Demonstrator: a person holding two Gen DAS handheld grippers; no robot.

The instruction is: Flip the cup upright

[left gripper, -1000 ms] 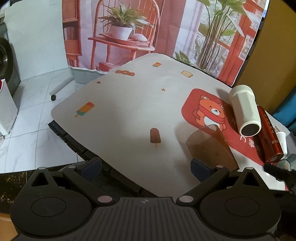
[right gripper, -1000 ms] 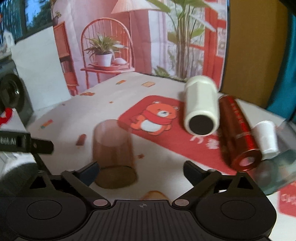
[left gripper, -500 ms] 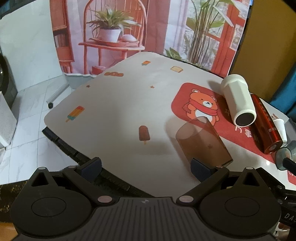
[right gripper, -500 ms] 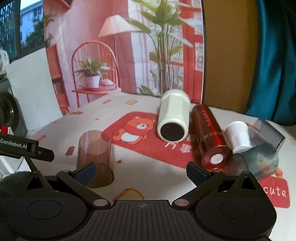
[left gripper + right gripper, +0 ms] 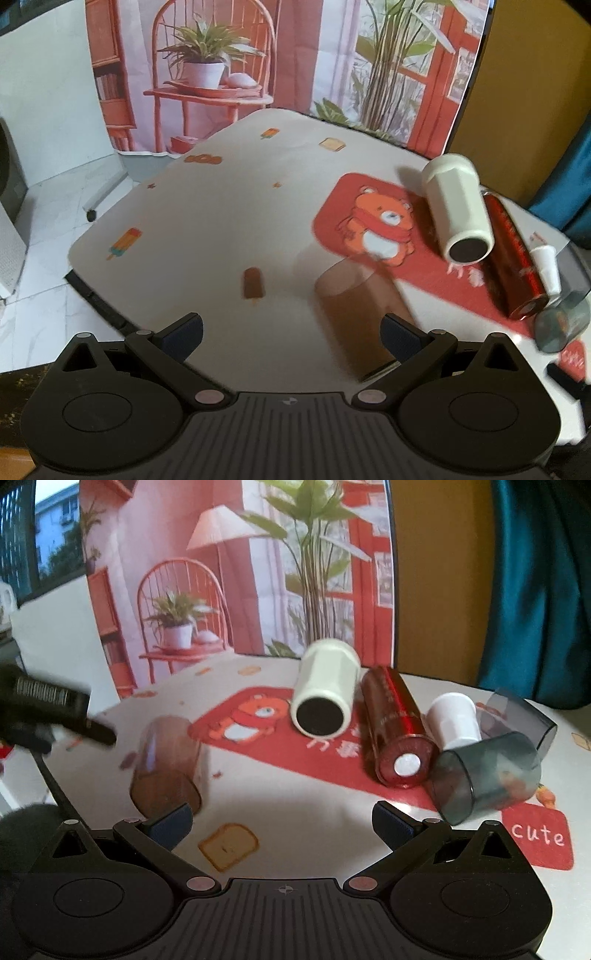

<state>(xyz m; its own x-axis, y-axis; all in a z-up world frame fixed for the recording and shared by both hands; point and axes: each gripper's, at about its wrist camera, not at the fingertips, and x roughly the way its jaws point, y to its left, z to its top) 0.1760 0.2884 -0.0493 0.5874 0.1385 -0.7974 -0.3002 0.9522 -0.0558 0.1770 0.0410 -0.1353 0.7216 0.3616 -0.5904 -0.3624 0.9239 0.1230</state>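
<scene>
A translucent brown cup (image 5: 360, 314) lies on its side on the white patterned table, its mouth toward the cameras; it also shows in the right wrist view (image 5: 168, 766). My left gripper (image 5: 291, 332) is open and empty, its right finger (image 5: 400, 338) just in front of the cup's open end. My right gripper (image 5: 282, 821) is open and empty, with the brown cup just beyond its left finger (image 5: 171, 821). Part of the left gripper's body (image 5: 55, 712) shows at the left of the right wrist view.
On the red bear mat (image 5: 258, 720) lie a cream cup (image 5: 325, 698), a red cylinder (image 5: 397, 734), a small white cup (image 5: 454, 718) and two grey translucent cups (image 5: 487, 775). The table edge (image 5: 96, 291) drops to a tiled floor on the left.
Both grippers have shifted, the right one pulling back and turning right so more of the grey cups shows. The brown cup now sits nearer the left gripper's right finger.
</scene>
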